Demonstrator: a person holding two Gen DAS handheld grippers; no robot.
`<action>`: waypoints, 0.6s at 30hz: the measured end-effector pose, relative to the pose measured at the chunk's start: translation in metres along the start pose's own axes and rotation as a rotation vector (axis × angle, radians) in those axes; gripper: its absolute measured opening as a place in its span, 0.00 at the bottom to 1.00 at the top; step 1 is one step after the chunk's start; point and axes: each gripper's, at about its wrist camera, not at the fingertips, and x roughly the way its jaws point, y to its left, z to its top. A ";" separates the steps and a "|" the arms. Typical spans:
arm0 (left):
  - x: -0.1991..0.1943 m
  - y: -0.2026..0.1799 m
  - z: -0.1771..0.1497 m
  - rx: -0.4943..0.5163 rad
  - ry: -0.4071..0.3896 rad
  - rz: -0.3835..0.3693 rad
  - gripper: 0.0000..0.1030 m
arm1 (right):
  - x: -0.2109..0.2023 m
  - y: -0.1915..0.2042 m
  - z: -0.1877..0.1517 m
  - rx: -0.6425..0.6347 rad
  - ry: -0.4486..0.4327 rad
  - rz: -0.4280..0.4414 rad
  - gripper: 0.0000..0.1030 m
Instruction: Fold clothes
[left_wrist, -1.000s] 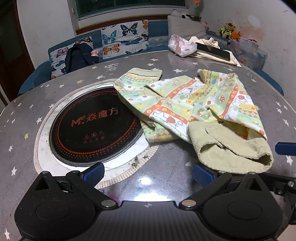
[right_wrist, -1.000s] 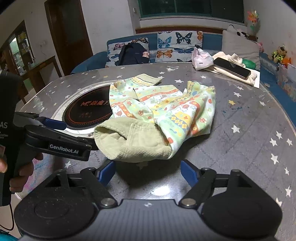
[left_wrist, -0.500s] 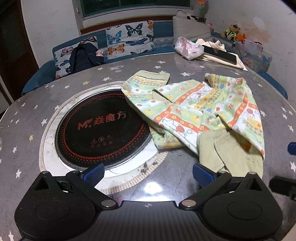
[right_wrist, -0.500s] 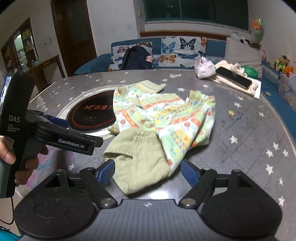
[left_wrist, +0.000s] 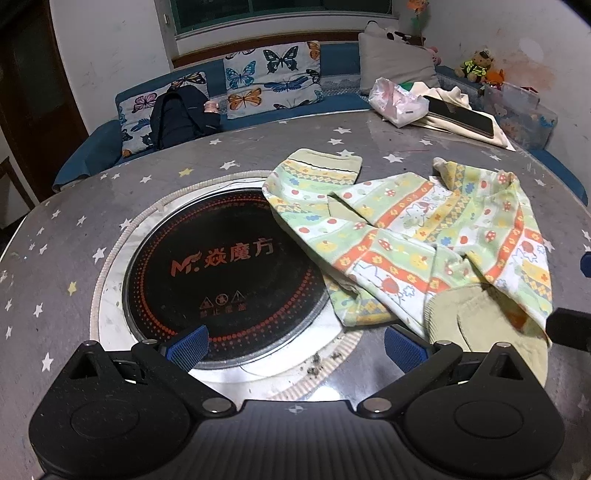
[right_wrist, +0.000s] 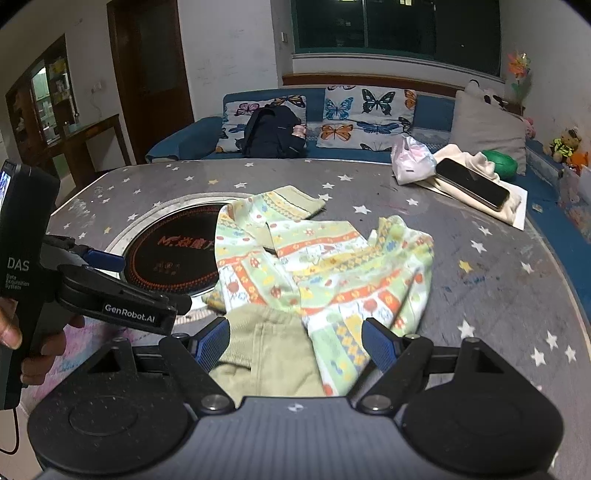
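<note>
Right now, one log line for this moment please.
stage: approach | left gripper: open, over cooktop edge | right gripper: open, straddling garment waistband | garment: crumpled, unfolded

The garment (left_wrist: 417, 236) is pale green and white with orange and yellow bands of flowers, mushrooms and cartoon figures; its lining (right_wrist: 266, 354) is plain olive-green ribbed fabric. Beneath it, the table (left_wrist: 74, 236) is grey with white and yellow stars. Left of the garment, the cooktop (left_wrist: 221, 280) is black with orange-red dots and lettering.
</note>
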 end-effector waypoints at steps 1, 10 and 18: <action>0.002 0.001 0.002 -0.001 0.001 0.002 1.00 | 0.002 0.000 0.002 -0.002 0.000 0.001 0.78; 0.020 0.017 0.017 -0.029 0.017 0.021 1.00 | 0.037 -0.003 0.035 -0.031 0.004 -0.002 0.71; 0.037 0.036 0.028 -0.053 0.035 0.043 1.00 | 0.102 -0.003 0.070 -0.066 0.048 -0.001 0.62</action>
